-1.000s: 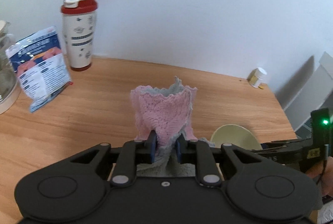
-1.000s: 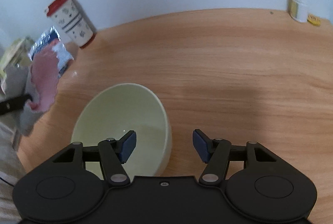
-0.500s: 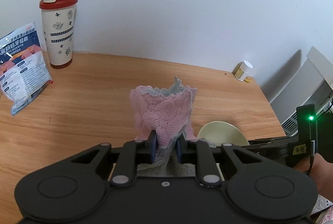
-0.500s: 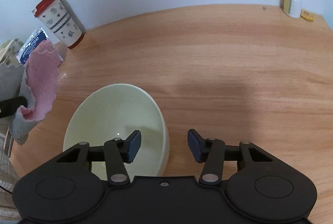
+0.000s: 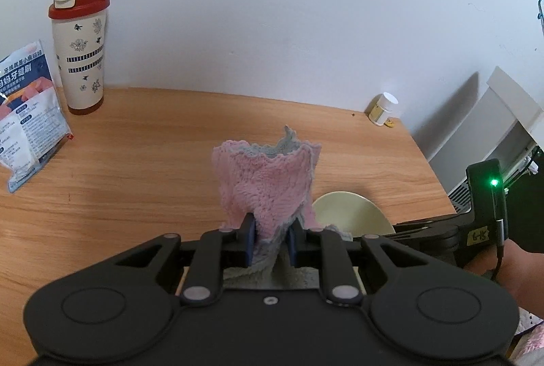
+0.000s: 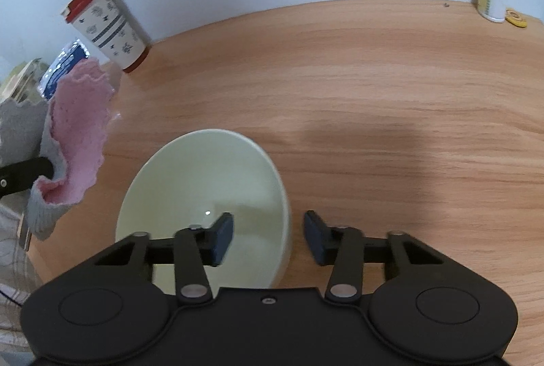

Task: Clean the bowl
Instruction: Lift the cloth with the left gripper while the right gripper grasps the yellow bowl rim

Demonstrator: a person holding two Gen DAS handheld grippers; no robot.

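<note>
Clamping a pink-and-grey cloth (image 5: 268,186), the left gripper (image 5: 270,242) held it upright over the table (image 5: 153,145). The right gripper (image 6: 268,238) was closing astride the bowl (image 6: 204,196) rim, pads not yet touching, near the table's front edge. A yellow tag (image 5: 480,236) on it read "6-15"; the pouch (image 5: 29,118) bore Chinese print.

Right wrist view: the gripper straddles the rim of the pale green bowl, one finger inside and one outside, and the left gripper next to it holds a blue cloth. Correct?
Not quite: the cloth is pink with a grey back, not blue, as the right wrist view shows. The rest holds: the right gripper straddles the rim of the pale green bowl, its jaws closing, and the left gripper is clamped on the cloth.
</note>
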